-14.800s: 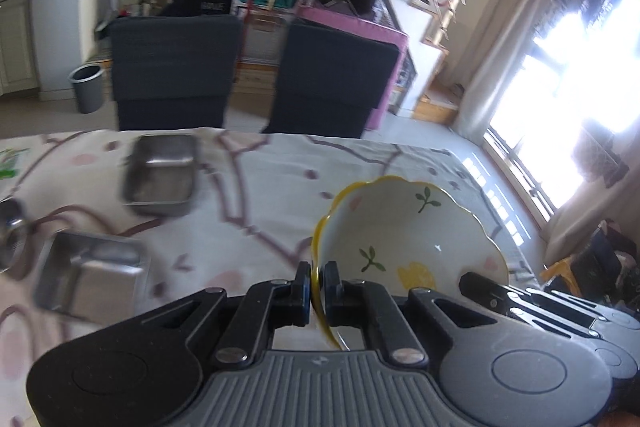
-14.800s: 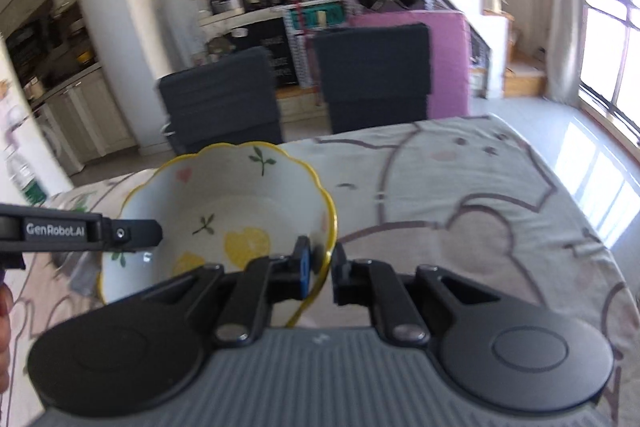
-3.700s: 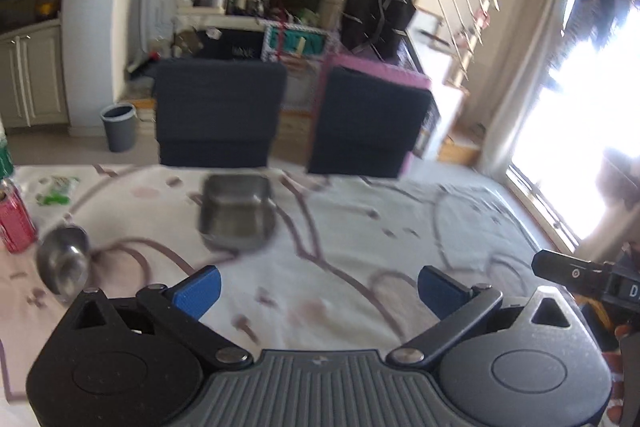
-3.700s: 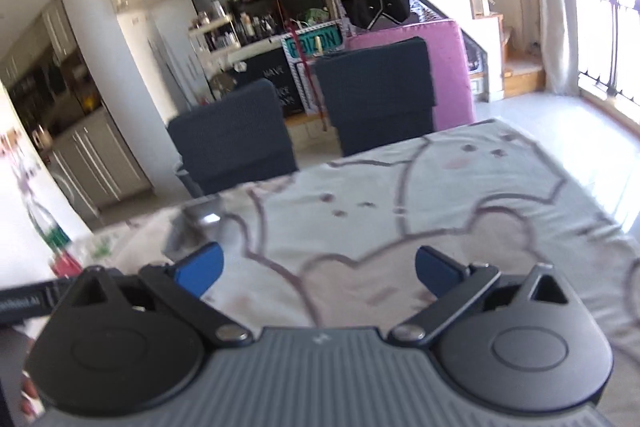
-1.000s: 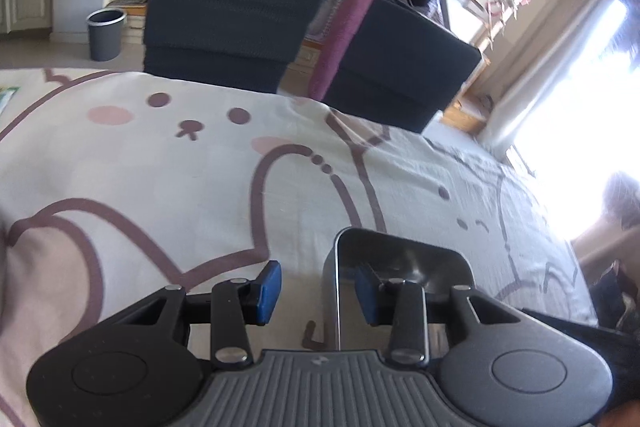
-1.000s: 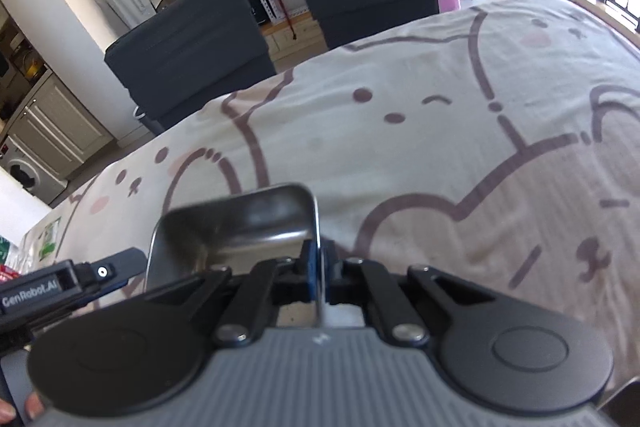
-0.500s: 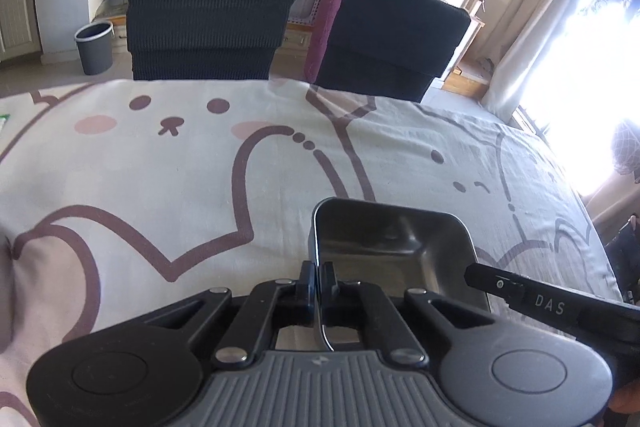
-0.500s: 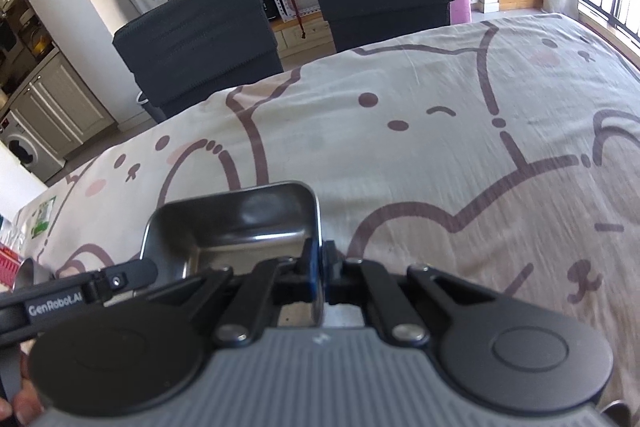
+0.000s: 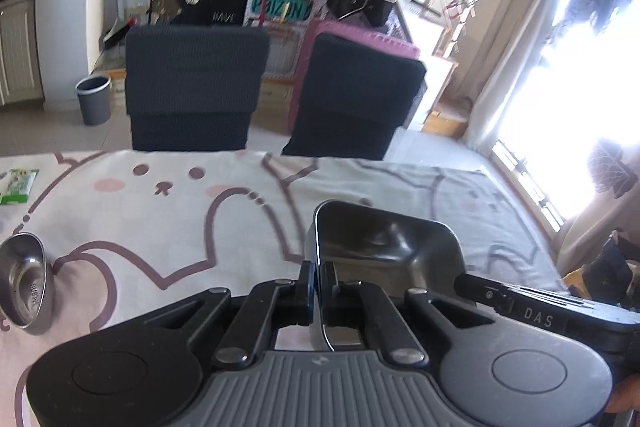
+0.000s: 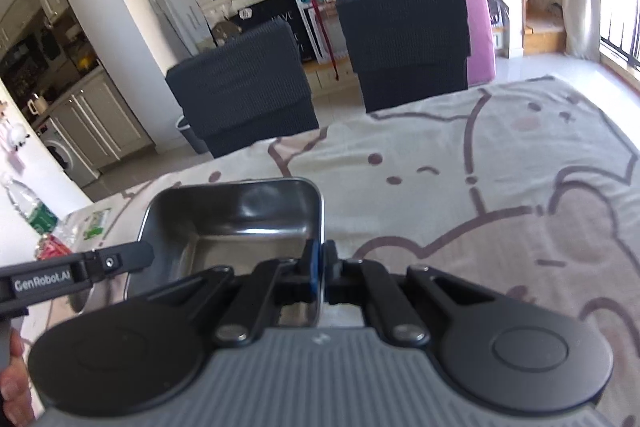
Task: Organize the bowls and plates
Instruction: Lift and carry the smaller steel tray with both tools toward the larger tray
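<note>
Both grippers angle down toward the table, each with its jaws pressed together on one wall of the same steel tray [image 9: 384, 239]. The left gripper [image 9: 319, 281] pinches the tray's left wall, blue pads clamped flat on either side of the thin rim, and the right gripper [image 10: 319, 269] does likewise on the opposite, right wall. In the left wrist view the right tool's black finger crosses in from the right edge; in the right wrist view the left tool's finger comes in from the left, with a bit of the person's hand [image 10: 12, 379] at the lower left corner. The tray is a small rectangular pan with rounded corners, its brushed metal dark inside and catching a bright streak of light along the bottom (it looks empty). It sits between the two tools over the tablecloth [image 10: 500, 195], which is pale with brown cartoon outlines and pink patches; whether it touches the cloth cannot be told. A round steel bowl [image 9: 24, 285] lies well apart at the left edge of the table.
</note>
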`<state>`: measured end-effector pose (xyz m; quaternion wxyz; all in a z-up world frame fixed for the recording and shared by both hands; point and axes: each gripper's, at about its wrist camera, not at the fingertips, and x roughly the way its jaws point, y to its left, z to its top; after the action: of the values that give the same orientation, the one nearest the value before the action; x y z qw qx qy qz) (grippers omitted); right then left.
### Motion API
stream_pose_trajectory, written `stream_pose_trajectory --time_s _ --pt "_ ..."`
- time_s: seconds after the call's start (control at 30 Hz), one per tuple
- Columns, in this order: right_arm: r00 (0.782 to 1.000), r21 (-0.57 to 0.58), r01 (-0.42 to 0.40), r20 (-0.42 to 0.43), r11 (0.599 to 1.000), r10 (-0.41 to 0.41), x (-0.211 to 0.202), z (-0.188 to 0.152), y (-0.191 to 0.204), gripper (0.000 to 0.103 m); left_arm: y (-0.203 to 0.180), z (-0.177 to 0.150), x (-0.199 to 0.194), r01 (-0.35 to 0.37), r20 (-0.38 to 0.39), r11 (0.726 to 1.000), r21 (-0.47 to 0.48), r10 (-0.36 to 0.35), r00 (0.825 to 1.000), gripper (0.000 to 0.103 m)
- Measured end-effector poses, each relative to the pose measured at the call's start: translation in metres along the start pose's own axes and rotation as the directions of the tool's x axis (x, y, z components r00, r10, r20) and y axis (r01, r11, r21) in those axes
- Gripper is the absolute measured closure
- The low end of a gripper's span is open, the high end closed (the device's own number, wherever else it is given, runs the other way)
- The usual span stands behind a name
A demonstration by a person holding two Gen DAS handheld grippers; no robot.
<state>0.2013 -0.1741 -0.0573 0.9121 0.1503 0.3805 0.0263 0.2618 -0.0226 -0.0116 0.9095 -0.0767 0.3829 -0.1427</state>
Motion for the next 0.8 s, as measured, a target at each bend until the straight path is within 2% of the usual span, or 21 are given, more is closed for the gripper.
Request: stream_pose_trajectory --time_s 0.2,0.33,0.57,0.8 --pt "0.999 -0.003 0.004 0.042 1.0 -0.004 -0.05 -0.006 -0.023 0.1 -0.041 -0.016 -0.032 0.033 0.02 0.998 0.053 -0.034 0.999 0.099" --pt "0.998 -0.037 0.01 0.057 0.999 -0.008 -0.08 -0.012 -0.037 0.1 -0.059 -0.03 -0.04 0.067 0.0 0.996 0.063 -0.067 0.998 0.099" --pt "0.998 -0.101 0.057 0.007 0.993 -0.057 -0.105 -0.031 -0.058 0.099 -0.083 -0.065 -0.032 0.129 -0.105 0.991 0.043 -0.124 0.987 0.098" --pt "0.992 -0.132 0.095 -0.07 0.987 -0.105 -0.104 -0.046 -0.075 0.099 -0.1 -0.094 -0.008 0.128 -0.212 0.99 0.052 -0.114 0.971 0.097"
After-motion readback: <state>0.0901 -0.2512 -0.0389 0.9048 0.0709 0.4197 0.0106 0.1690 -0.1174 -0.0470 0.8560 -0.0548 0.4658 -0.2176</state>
